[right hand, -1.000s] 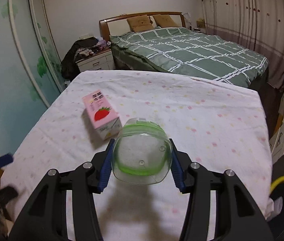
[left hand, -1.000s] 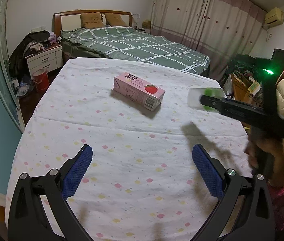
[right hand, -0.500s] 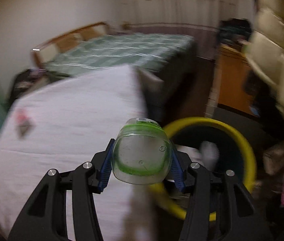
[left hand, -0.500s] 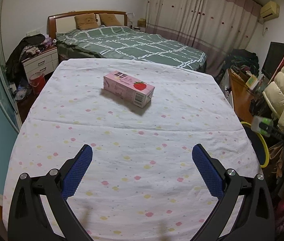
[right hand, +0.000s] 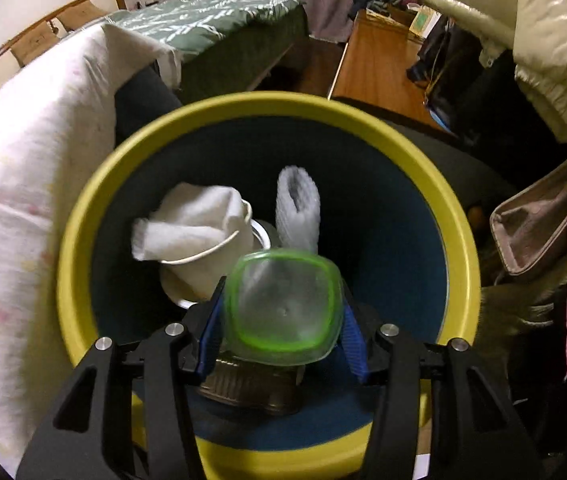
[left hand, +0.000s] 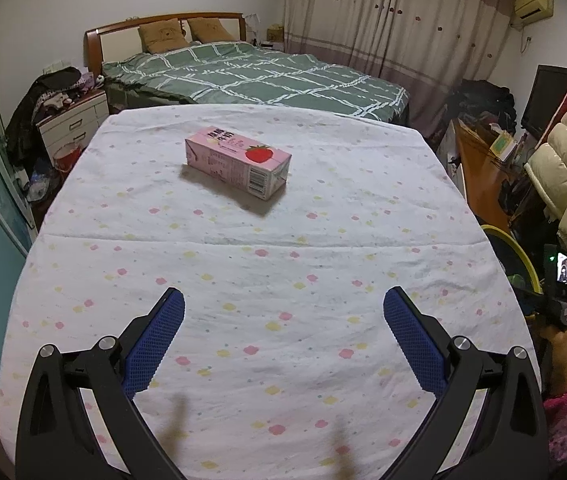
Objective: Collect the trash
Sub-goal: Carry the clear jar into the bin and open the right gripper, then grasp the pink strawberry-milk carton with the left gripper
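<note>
the right gripper (right hand: 281, 330) clamps a clear plastic cup with a green rim (right hand: 283, 308) between its blue pads, holding it over the mouth of a round yellow-rimmed bin with a dark inside (right hand: 83, 208). crumpled white paper (right hand: 187, 220), a white paper cup (right hand: 207, 264) and a white foam sleeve (right hand: 297, 204) lie in the bin. the left gripper (left hand: 283, 332) hangs open and empty above a table under a white flowered cloth (left hand: 243, 280), where a pink strawberry milk carton (left hand: 239, 162) lies on its side near the far end.
</note>
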`<state>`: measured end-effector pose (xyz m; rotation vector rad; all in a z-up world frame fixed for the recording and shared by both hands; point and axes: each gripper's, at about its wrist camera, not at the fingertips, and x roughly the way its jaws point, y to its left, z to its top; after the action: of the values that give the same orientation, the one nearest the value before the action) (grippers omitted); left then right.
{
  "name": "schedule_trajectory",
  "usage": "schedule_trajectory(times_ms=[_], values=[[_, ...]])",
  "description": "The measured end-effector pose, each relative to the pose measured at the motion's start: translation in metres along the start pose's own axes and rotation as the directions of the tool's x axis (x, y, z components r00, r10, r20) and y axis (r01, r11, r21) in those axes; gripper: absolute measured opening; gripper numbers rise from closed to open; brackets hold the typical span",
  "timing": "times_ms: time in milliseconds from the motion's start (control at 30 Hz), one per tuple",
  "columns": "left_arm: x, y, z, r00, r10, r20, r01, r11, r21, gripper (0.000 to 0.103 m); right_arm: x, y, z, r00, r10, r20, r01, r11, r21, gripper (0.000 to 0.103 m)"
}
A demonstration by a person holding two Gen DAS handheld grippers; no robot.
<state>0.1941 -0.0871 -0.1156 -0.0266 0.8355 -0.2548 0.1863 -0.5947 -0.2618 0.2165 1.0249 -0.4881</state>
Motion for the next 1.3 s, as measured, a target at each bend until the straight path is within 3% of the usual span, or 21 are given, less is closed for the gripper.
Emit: schedule_trajectory(times_ms=[300,567,733,967,1167,1300], values=[[0.011,-0.006,0.007,1.000,-0.009,-0.006,0.009,1.000,0.029,0.098,-0.025,0.007,0.001,0.998,0.024,0.064,-0.024,1.000,0.002,0.056],[0.039,0.004,0.043,0.999,0.024,-0.022,-0.022,0.999,0.048,0.098,-0.053,0.017,0.002,0.988,0.087,0.126,-0.086,0.996,-0.018,0.059],[0.067,-0.003,0.076,0.995,0.101,-0.020,-0.101,0.995,-0.002,0.098,-0.063,0.018,0.008,0.983,0.103,0.154,-0.101,0.995,-0.019,0.060],[0.136,-0.010,0.111,0.967,0.249,-0.049,-0.254,0.957,-0.142,0.098,-0.072,0.025,0.013,0.972,0.153,0.179,-0.148,0.988,-0.039,0.060],[0.168,-0.011,0.121,0.952,0.295,-0.084,-0.306,0.933,-0.189,0.098,-0.076,0.028,0.014,0.964,0.181,0.193,-0.174,0.983,-0.050,0.060],[0.179,0.001,0.119,0.950,0.287,-0.121,-0.308,0.925,-0.222,0.098,-0.076,0.025,0.013,0.962,0.193,0.194,-0.187,0.981,-0.047,0.060]])
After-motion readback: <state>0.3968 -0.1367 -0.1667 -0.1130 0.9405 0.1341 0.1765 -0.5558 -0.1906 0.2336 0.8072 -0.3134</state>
